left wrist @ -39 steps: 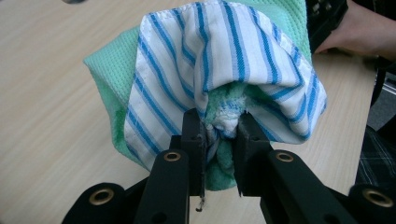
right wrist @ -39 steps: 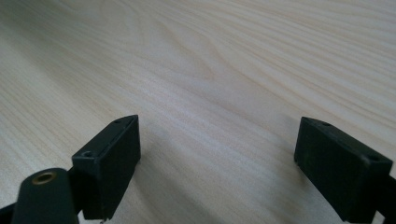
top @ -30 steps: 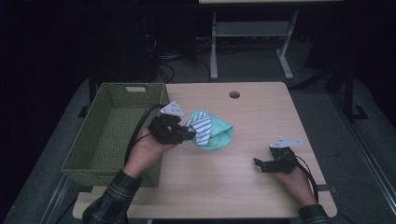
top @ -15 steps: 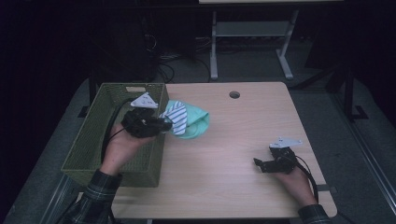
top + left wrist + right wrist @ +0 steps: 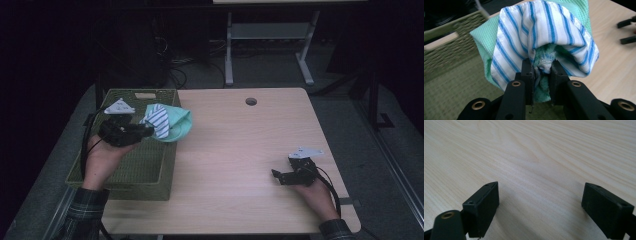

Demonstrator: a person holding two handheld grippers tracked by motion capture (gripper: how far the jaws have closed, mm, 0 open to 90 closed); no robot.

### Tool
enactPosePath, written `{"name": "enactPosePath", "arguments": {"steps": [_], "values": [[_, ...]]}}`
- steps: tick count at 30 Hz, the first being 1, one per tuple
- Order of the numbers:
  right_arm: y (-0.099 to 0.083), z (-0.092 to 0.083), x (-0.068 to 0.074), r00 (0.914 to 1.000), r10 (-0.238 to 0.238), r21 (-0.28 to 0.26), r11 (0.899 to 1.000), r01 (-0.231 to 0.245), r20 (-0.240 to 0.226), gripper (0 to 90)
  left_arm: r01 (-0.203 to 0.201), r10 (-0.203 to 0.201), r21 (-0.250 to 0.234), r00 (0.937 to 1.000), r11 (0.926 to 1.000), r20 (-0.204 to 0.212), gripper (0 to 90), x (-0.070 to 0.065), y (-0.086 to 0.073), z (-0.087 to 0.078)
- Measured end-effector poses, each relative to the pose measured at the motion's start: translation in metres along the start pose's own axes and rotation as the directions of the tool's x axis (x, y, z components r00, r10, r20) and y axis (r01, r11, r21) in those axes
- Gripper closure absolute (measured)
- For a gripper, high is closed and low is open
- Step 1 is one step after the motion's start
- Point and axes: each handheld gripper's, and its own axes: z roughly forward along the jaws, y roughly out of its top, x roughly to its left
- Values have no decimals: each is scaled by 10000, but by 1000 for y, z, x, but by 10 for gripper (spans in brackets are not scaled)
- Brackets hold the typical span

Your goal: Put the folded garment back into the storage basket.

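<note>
Cloths [image 5: 167,122], one white with blue stripes wrapped over a mint-green one, hang bunched from the left gripper [image 5: 145,131] above the right rim of the green woven basket [image 5: 125,172], partly over the basket and partly over the table. In the left gripper view the two black jaws stand narrow and pinch a fold of the bundle [image 5: 544,40] between them, the striped cloth draped over the top and the green terry showing in the gap. The left hand [image 5: 102,160] comes up from the bottom left with the forearm in a plaid sleeve [image 5: 85,212], the wrist raised over the basket and the gripper pointing level toward the right, its grey plate on top and its cable looping down on the left.

The right hand [image 5: 312,195] rests low on the light wooden table [image 5: 240,150] near its right front corner, well apart from the bundle. The right gripper [image 5: 277,176] points left, and in the right gripper view its jaws stand wide apart just above bare wood with nothing between them [image 5: 539,207].

The basket sits at the table's left edge; what can be seen of its inside is bare woven floor and walls.
</note>
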Motion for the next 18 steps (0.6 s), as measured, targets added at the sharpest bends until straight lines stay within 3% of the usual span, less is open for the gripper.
{"name": "enactPosePath", "arguments": {"steps": [6, 18], "values": [[0, 0, 0, 10000, 3, 5, 10000, -3, 1, 140, 493, -489, 81, 9976, 9987, -500, 762, 19, -16, -5], [0, 0, 0, 10000, -4, 0, 10000, 4, 3, 140, 1263, -1201, 407, 9842, 9912, -1302, 761, 49, -43, -1]]}}
